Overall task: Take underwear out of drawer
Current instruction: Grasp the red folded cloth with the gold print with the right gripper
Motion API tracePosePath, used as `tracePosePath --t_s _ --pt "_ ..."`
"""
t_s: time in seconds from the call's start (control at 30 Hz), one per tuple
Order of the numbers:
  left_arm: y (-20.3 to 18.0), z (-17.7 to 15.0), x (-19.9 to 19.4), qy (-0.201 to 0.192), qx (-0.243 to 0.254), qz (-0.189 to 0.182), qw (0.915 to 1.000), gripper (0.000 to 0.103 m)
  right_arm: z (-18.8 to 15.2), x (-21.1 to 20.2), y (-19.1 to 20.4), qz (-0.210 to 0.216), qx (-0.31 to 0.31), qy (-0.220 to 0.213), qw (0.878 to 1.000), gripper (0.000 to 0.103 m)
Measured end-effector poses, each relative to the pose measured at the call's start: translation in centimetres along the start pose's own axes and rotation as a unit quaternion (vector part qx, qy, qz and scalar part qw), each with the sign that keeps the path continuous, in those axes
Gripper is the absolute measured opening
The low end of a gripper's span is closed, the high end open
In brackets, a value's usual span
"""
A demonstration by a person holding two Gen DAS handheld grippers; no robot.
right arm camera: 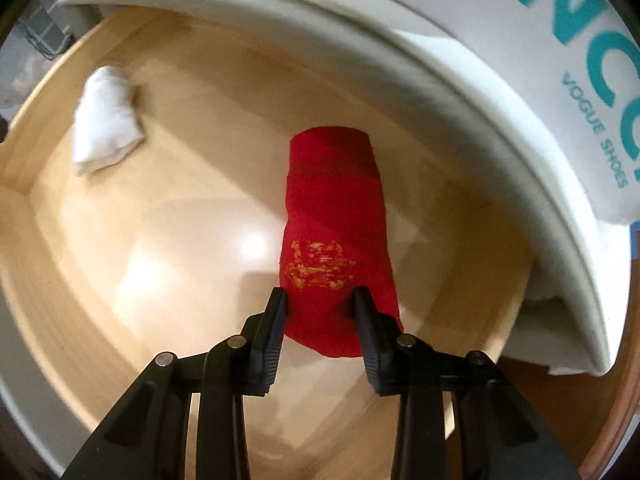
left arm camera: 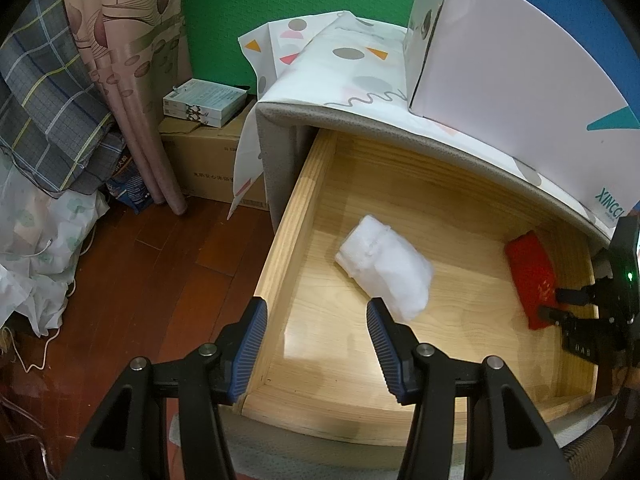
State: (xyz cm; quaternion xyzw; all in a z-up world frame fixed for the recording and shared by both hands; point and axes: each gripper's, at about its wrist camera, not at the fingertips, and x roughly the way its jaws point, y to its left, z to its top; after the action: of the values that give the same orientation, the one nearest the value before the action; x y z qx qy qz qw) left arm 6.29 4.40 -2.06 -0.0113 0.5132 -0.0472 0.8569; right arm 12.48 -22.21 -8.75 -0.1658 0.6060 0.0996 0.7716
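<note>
Over the drawer's [left arm camera: 280, 220] left rim, the left gripper [left arm camera: 316, 344] hangs with jaws half apart and empty, straddling that wooden edge. Beside it lies a white roll [left arm camera: 386, 266]. Further right, the right gripper [right arm camera: 318, 312] has its jaws pinched on the red underwear's [right arm camera: 336, 216] near end, though blur hides how deep. Best lift straight up, clear of the cabinet top [right arm camera: 400, 40] overhanging it.
</note>
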Motion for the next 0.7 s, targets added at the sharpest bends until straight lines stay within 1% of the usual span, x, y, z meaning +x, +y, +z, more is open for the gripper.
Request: tracePosePath --t_s 0.07,0.1,0.17,0.2,0.27,0.3,0.33,0.43,0.5,0.57,0.63,0.7 --pt "0.0 0.0 0.0 -0.001 -0.001 -0.001 1.0000 0.053 0.0 -0.2 0.7 0.002 -0.004 0.000 1.000 0.033" --pt "0.1 0.0 0.0 0.000 0.000 -0.001 1.0000 0.053 0.1 -0.3 1.1 -0.004 -0.008 0.000 1.000 0.035" --pt "0.1 0.1 0.0 0.000 0.000 -0.002 1.0000 0.053 0.2 -0.5 1.5 -0.010 -0.009 -0.008 1.000 0.035" --pt "0.0 0.0 -0.1 -0.001 -0.001 -0.002 1.0000 0.053 -0.6 -1.1 3.1 -0.012 -0.008 -0.012 1.000 0.038" --pt "0.0 0.1 0.0 0.001 -0.002 -0.003 1.0000 0.053 -0.4 -1.5 3.4 -0.013 -0.009 -0.022 1.000 0.046" --pt "0.0 0.0 -0.1 0.001 -0.003 -0.004 1.0000 0.053 -0.9 -2.0 2.2 -0.018 -0.012 -0.025 0.999 0.053" --pt "-0.1 0.0 -0.1 0.000 -0.003 -0.004 1.0000 0.053 -0.7 -1.6 1.8 -0.025 -0.016 -0.028 0.999 0.058" --pt "0.0 0.0 -0.1 0.001 -0.001 -0.003 1.0000 0.053 0.5 -2.1 3.1 -0.047 -0.034 -0.038 0.998 0.059" --pt "0.0 0.1 -0.1 0.002 -0.002 -0.004 1.0000 0.053 0.9 -1.8 3.4 -0.036 -0.038 -0.039 0.998 0.061" --pt "0.0 0.1 0.0 0.003 -0.002 -0.003 1.0000 0.053 1.3 -1.2 4.0 -0.044 -0.045 -0.028 0.998 0.062" --pt "0.0 0.2 0.0 0.003 -0.002 -0.003 1.0000 0.053 1.7 -0.7 4.2 -0.048 -0.056 -0.027 0.997 0.062" --pt "0.0 0.1 0.0 0.004 -0.003 -0.003 1.0000 0.053 1.9 -0.1 3.9 -0.041 -0.058 -0.019 0.997 0.062"
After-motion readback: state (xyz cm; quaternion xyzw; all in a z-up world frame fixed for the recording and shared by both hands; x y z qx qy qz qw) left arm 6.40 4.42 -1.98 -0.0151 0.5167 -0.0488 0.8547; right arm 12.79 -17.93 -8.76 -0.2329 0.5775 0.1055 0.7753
